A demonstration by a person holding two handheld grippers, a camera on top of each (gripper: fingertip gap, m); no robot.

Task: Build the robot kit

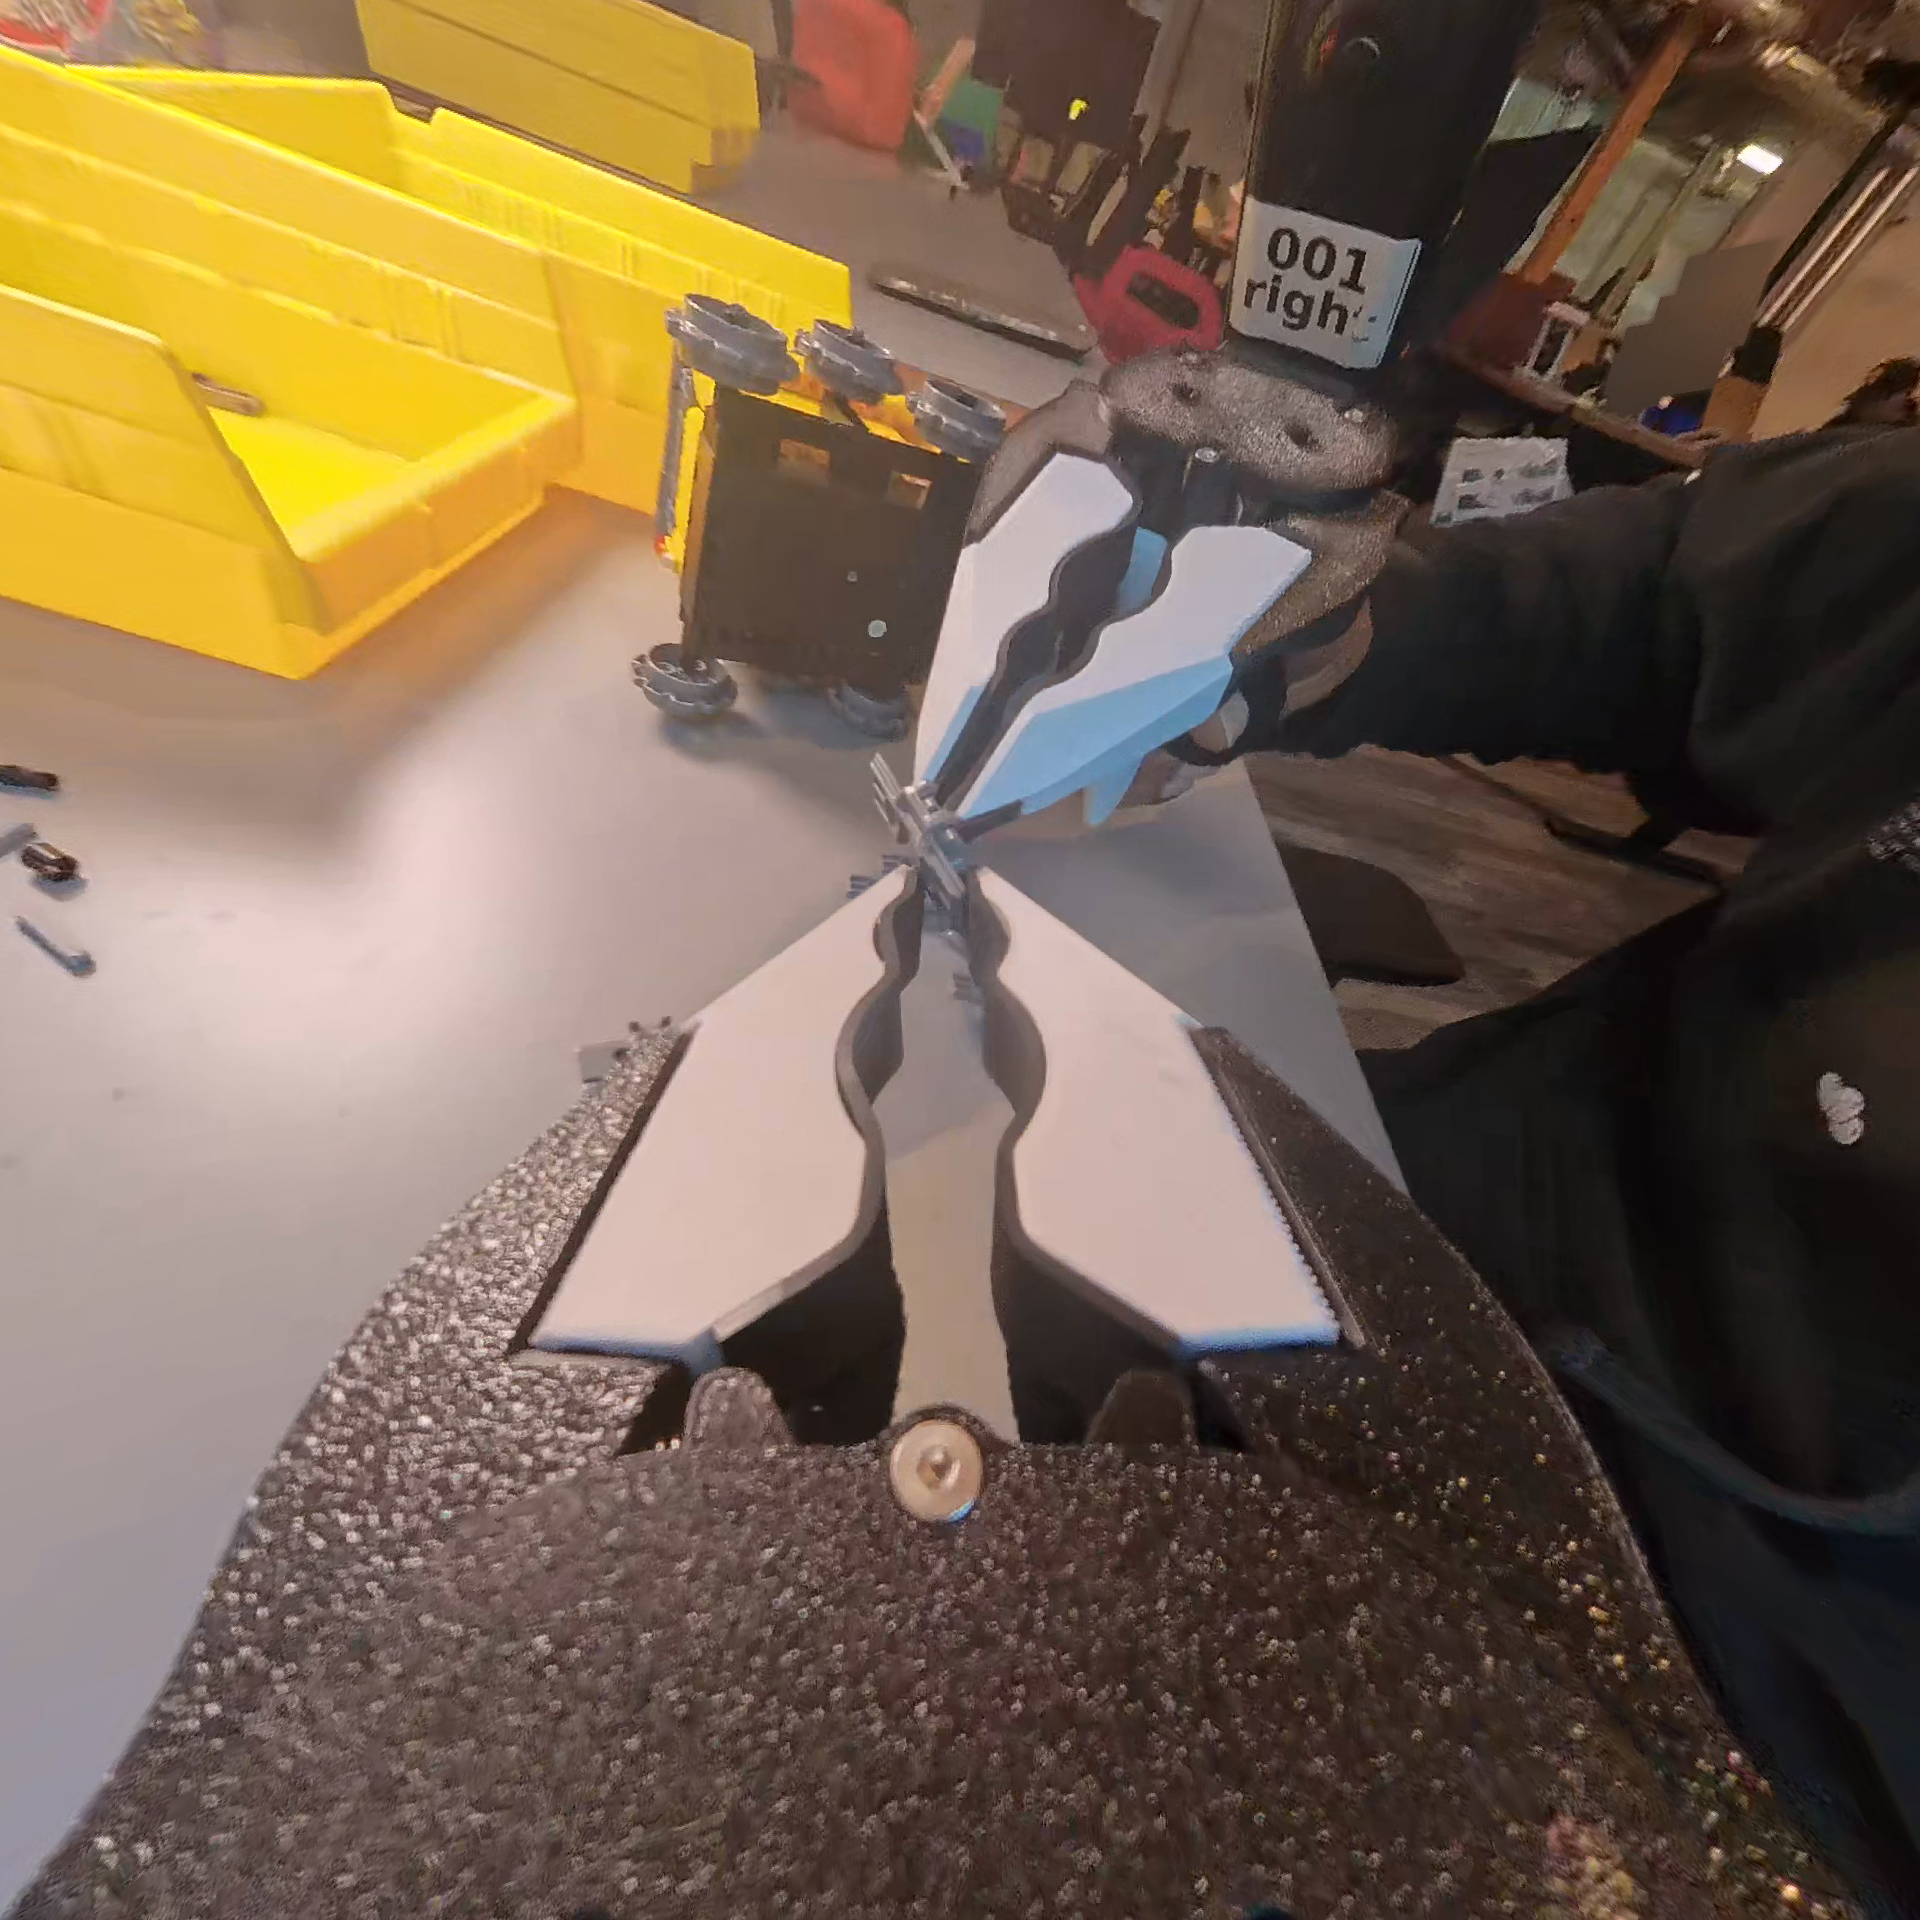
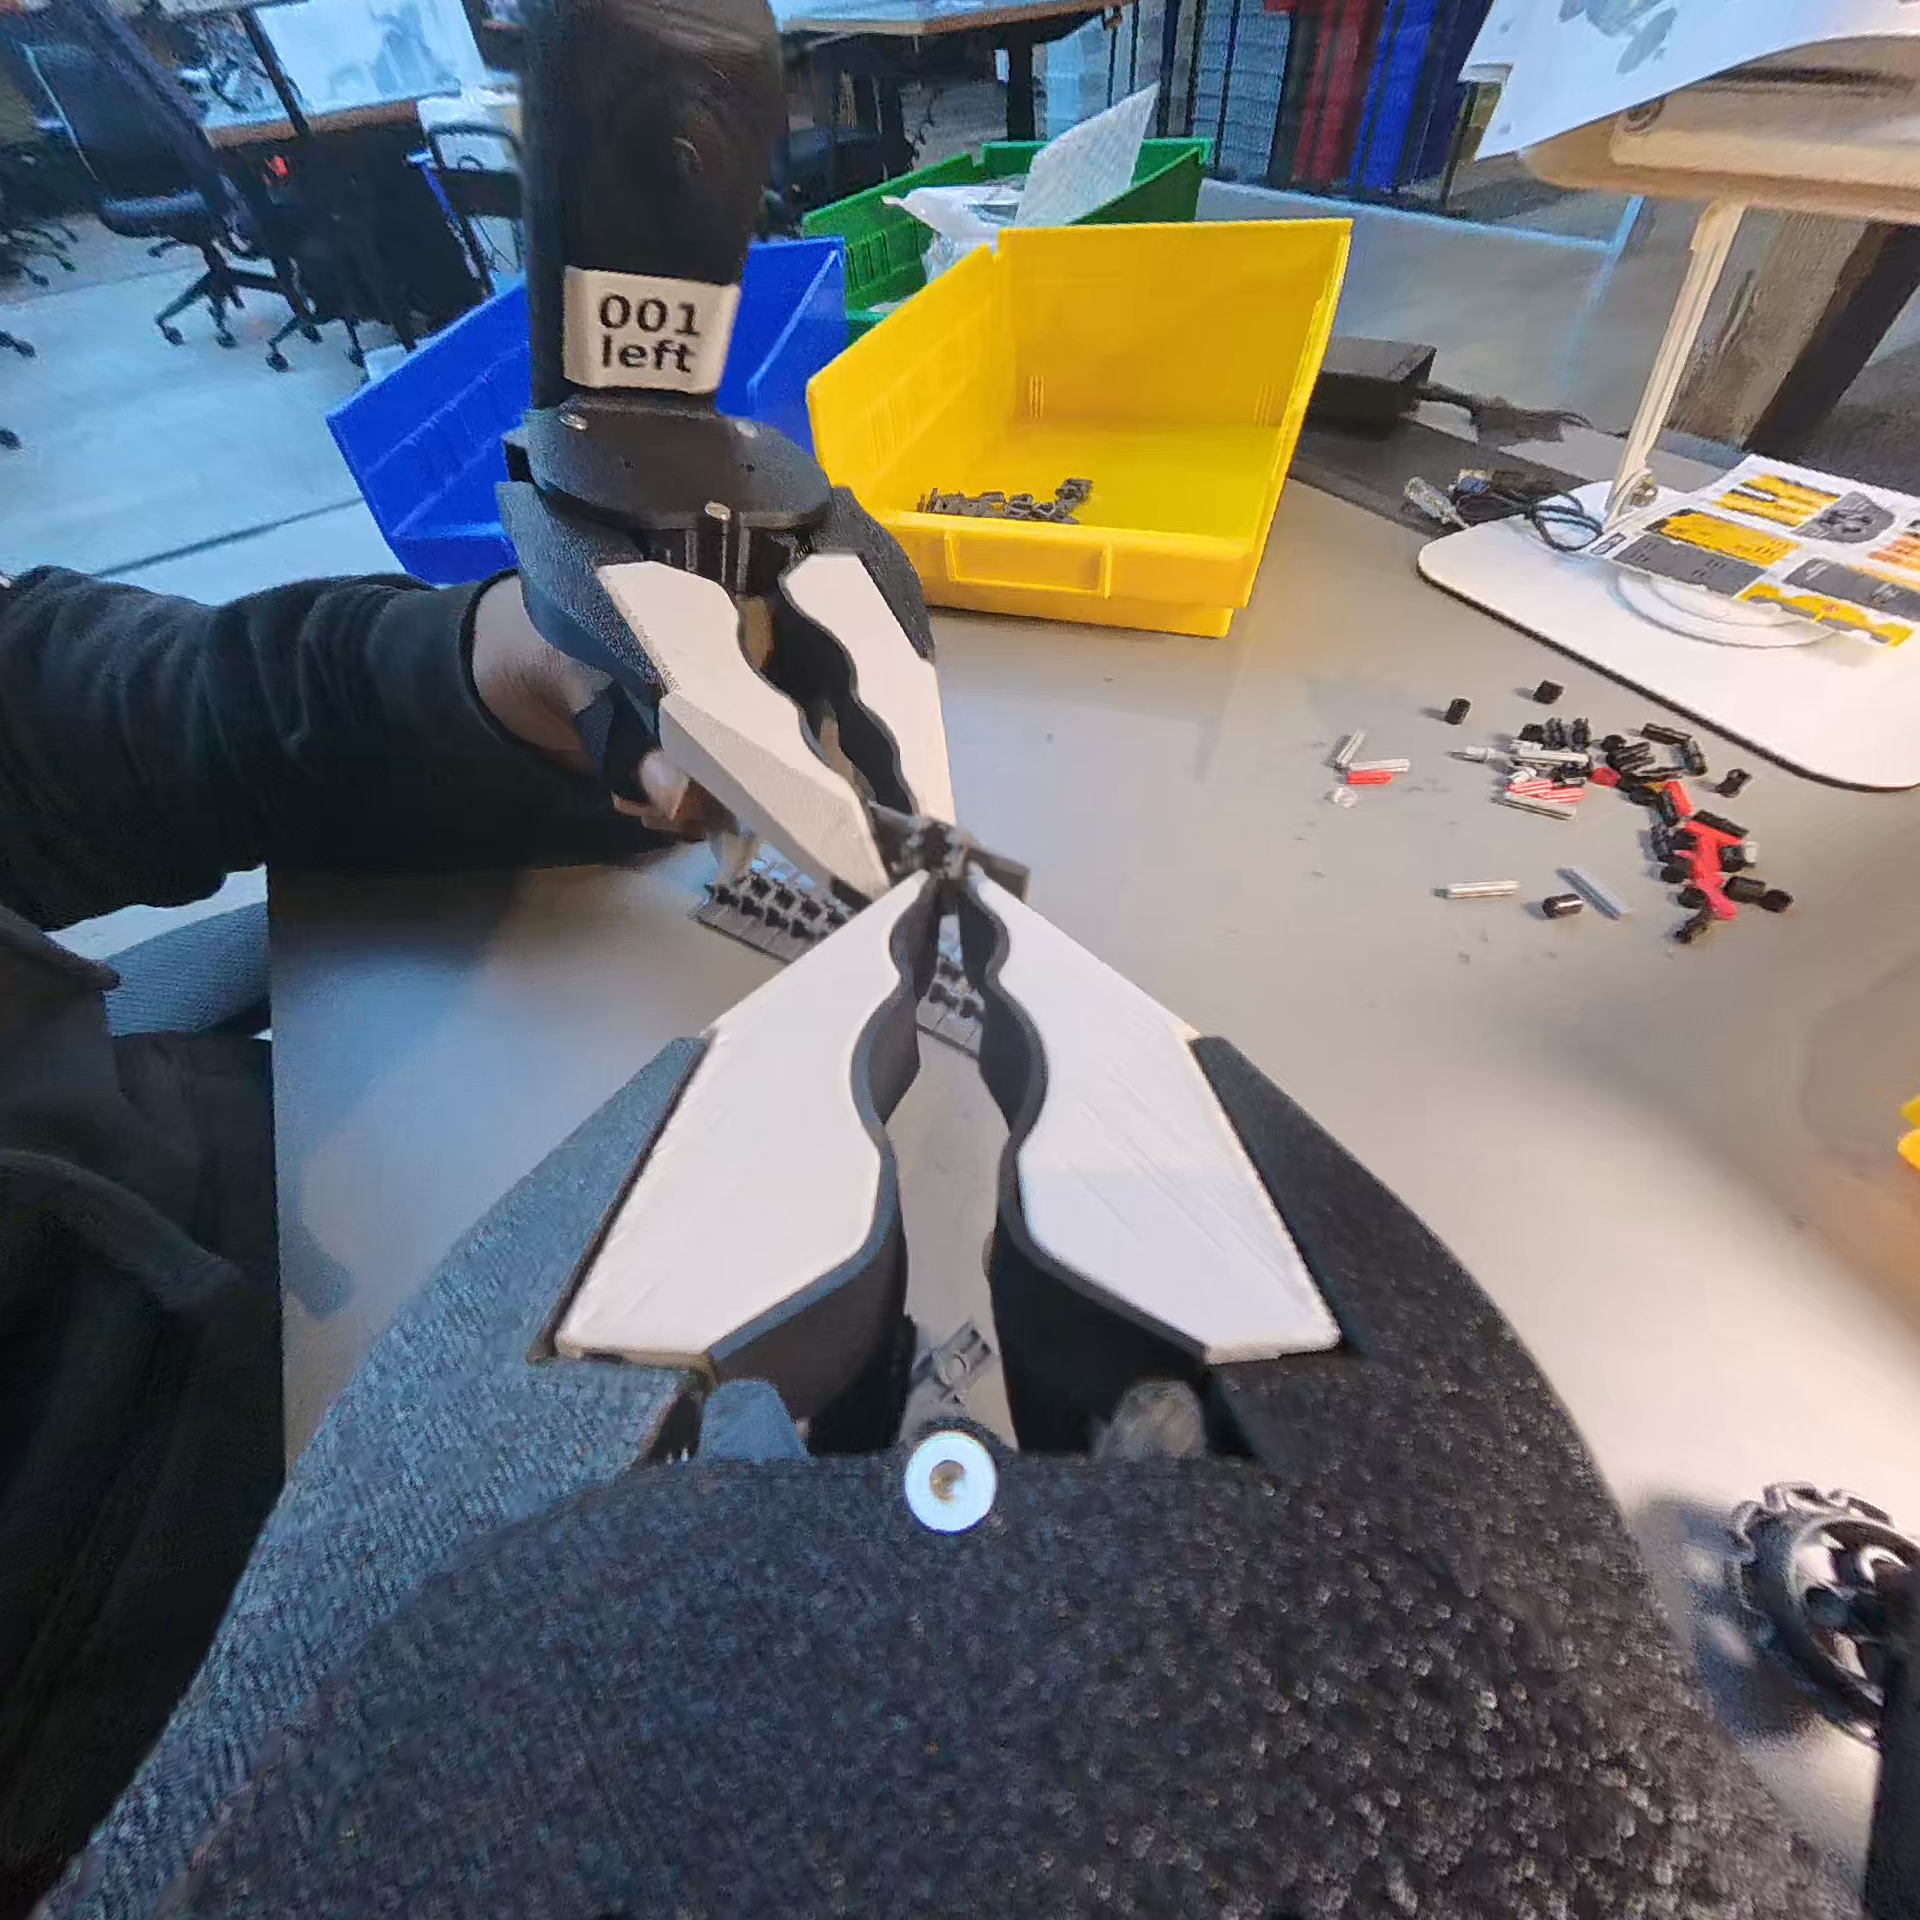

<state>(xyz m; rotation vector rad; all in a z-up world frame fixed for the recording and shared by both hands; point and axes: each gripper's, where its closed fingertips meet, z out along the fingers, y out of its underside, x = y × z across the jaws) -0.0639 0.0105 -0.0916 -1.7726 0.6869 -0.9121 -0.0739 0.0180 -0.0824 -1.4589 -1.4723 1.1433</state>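
Grey and smooth, the counter (image 2: 1299,1039) sits in a workshop with office chairs and other desks behind. Above its near edge the two grippers meet tip to tip. The left gripper (image 1: 928,883) and the right gripper (image 2: 940,878) are each closed on a small grey toothed plastic building piece (image 1: 928,831), held between them in the air; whether it is one piece or two being joined is too small to tell. Neither gripper is nearer than the other: both touch it from opposite sides, and its long axis seems to run across the line of the fingers.

Just under the tips, on the counter, lies a flat grey studded plate with black pins (image 2: 774,909). Toward the far left corner stands a black and yellow toy vehicle on grey wheels (image 1: 821,540), beside stacked yellow plastic bins (image 1: 260,416). A heap of loose black, red and grey pins (image 2: 1642,800) lies toward the right edge, near a printed instruction sheet (image 2: 1766,551).

Each gripper handle wears a white printed label; the sheet bears print too.
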